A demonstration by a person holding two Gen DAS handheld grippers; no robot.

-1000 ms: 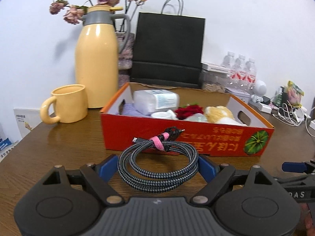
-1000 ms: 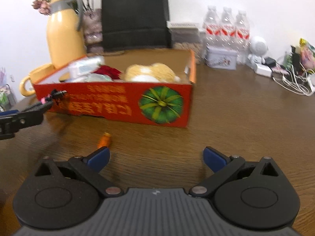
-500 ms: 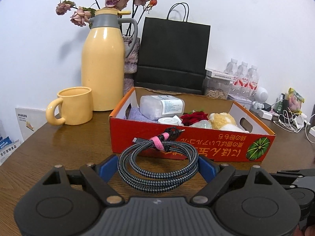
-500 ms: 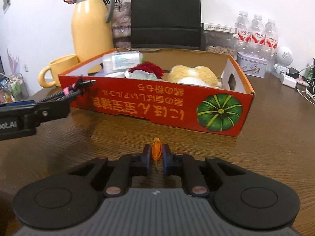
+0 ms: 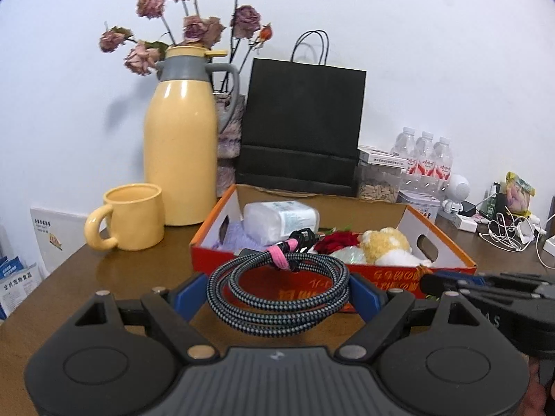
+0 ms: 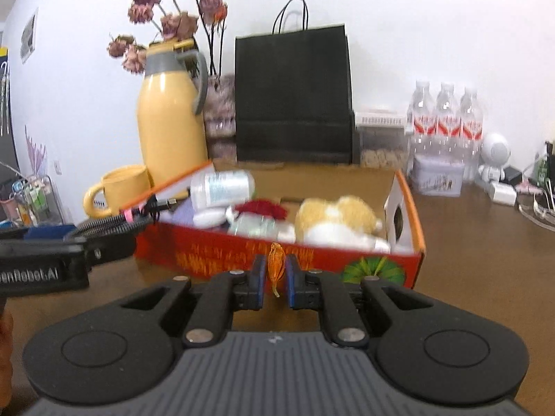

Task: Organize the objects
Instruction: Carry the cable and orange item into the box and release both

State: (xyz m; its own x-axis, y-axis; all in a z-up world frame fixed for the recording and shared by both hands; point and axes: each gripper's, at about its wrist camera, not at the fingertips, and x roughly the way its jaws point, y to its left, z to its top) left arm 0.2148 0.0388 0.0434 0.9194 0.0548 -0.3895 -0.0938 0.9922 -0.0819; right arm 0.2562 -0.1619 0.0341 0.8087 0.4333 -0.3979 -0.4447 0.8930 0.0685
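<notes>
My left gripper (image 5: 277,294) holds a coiled braided cable (image 5: 277,289) between its blue pads, the jaws standing wide because the coil fills the gap. The coil lies roughly flat, its long axis running left to right across the fingers, and its bundled plug ends, bound with a pink strap (image 5: 281,257), point away from me and a little to the right, toward the orange cardboard box (image 5: 447,267). The cable hangs above the table, just near of the box's front wall.

My right gripper (image 6: 275,272) is pinched narrow on a small orange translucent piece (image 6: 276,264), which stands upright between the pads, long axis vertical, its thin lower end pointing down. It sits off the table in front of the box's near wall, right of the left gripper, whose black body shows at the left edge of the right wrist view.

Inside the box I see a white packet (image 5: 281,216), something red (image 5: 338,242), a yellow and white plush toy (image 5: 388,246) and a lilac cloth (image 5: 234,237).

The surface is a brown wooden table (image 5: 131,274). On its far left stand a yellow mug (image 5: 133,215) and a tall yellow thermos jug (image 5: 180,152), with dried roses (image 5: 194,31) behind. A black paper bag (image 5: 301,124) stands behind the box against a white wall; water bottles (image 5: 425,157), a small white robot figure (image 5: 458,190) and tangled white chargers (image 5: 503,232) crowd the far right
</notes>
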